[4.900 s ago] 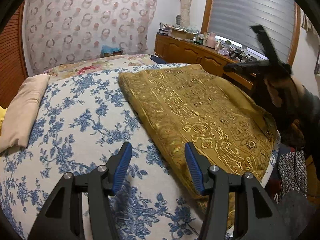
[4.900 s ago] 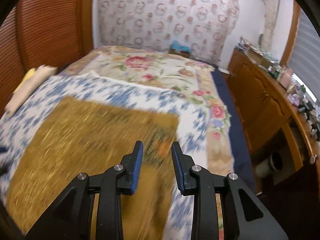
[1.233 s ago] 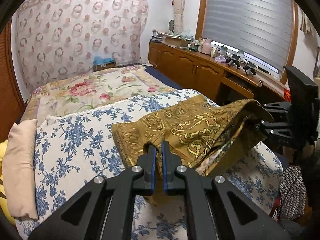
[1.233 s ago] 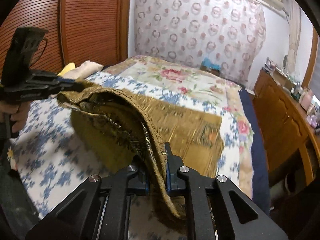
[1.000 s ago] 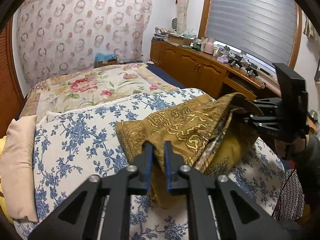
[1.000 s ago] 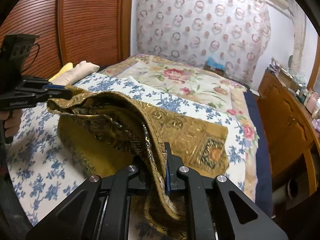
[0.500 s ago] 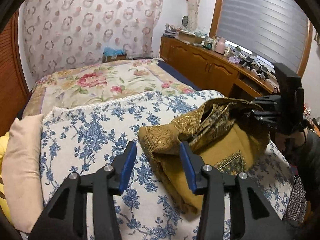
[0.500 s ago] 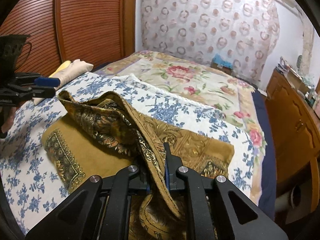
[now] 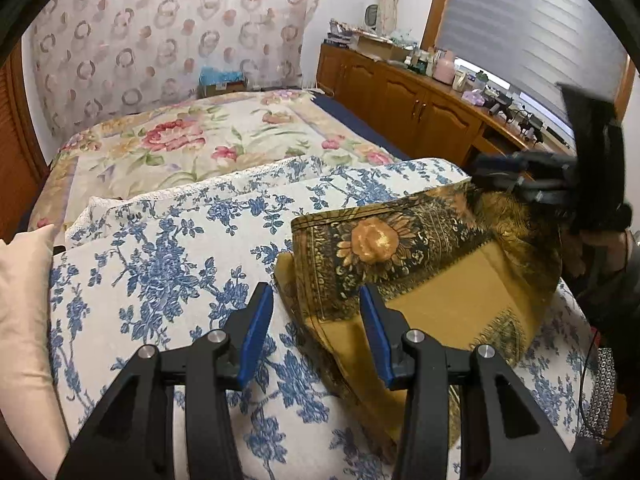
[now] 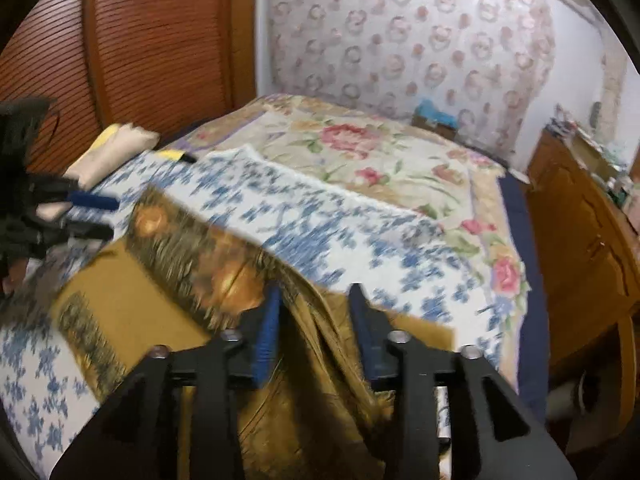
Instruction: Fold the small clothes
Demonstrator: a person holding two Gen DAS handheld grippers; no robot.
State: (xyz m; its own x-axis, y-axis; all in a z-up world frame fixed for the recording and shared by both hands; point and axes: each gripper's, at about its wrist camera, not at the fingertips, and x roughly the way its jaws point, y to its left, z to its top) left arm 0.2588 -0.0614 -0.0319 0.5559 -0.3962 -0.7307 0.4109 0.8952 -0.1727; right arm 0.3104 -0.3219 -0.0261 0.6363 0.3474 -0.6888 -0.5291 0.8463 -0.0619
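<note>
A gold patterned cloth (image 9: 432,264) lies folded over on the blue-flowered bedspread (image 9: 160,264). Its dark floral border lies across the plain gold underside. My left gripper (image 9: 316,312) is open and empty, with the cloth's near left corner between its blue pads. My right gripper (image 10: 316,312) is open; a ridge of the cloth (image 10: 168,280) runs between its fingers, and the view is blurred. The right gripper also shows in the left wrist view (image 9: 516,176), above the cloth's far right corner. The left gripper also shows in the right wrist view (image 10: 92,212), at the left edge.
A cream pillow (image 9: 20,312) lies at the bed's left side. A rose-patterned quilt (image 9: 192,140) covers the far half of the bed. A wooden cabinet (image 9: 420,116) with clutter runs along the right wall under the window. A wooden slatted door (image 10: 140,40) stands left.
Both grippers lifted the cloth's near edge and carried it over to fold it. The left one opened about half a second ago; the right one has now opened and the cloth lies flatter.
</note>
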